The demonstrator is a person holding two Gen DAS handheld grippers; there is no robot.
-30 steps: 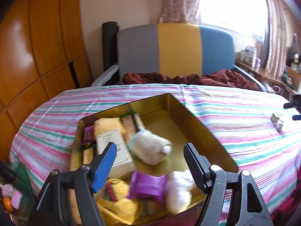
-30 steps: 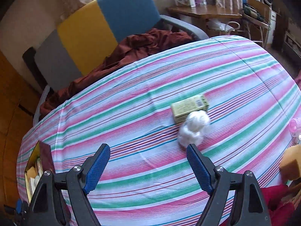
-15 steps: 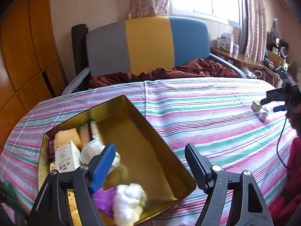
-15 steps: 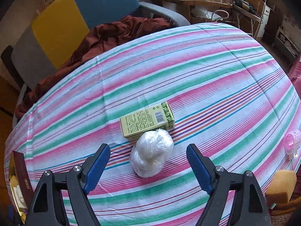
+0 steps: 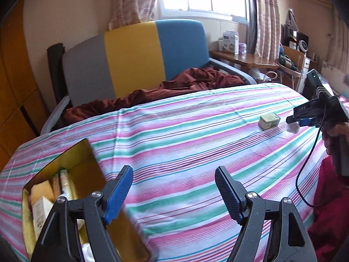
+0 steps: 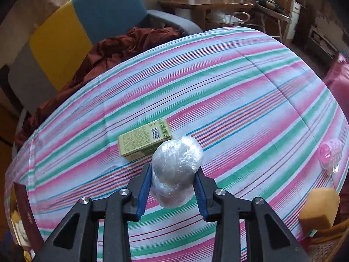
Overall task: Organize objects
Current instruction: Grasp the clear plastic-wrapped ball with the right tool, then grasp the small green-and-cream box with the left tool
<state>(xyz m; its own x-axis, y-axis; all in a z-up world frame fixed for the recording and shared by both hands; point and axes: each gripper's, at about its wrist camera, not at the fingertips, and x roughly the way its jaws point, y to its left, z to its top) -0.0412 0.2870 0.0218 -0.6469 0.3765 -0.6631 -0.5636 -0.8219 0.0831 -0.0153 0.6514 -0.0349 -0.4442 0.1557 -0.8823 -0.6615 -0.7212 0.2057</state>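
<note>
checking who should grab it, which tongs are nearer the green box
Right. The right tongs are shut on the plastic-wrapped white bundle that lies right beside the green box. The left tongs are open, far across the striped cloth, by the gold tin.

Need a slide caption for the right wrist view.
Right claw shut on plastic-wrapped white bundle beside green box.

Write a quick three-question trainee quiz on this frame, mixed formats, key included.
1. True or false: the right gripper is closed on the plastic-wrapped white bundle.
2. What lies just behind that bundle? A) green box B) mug C) spoon
3. Fill in: the left gripper is ____ and holds nothing.

Key: 1 true; 2 A; 3 open
</note>
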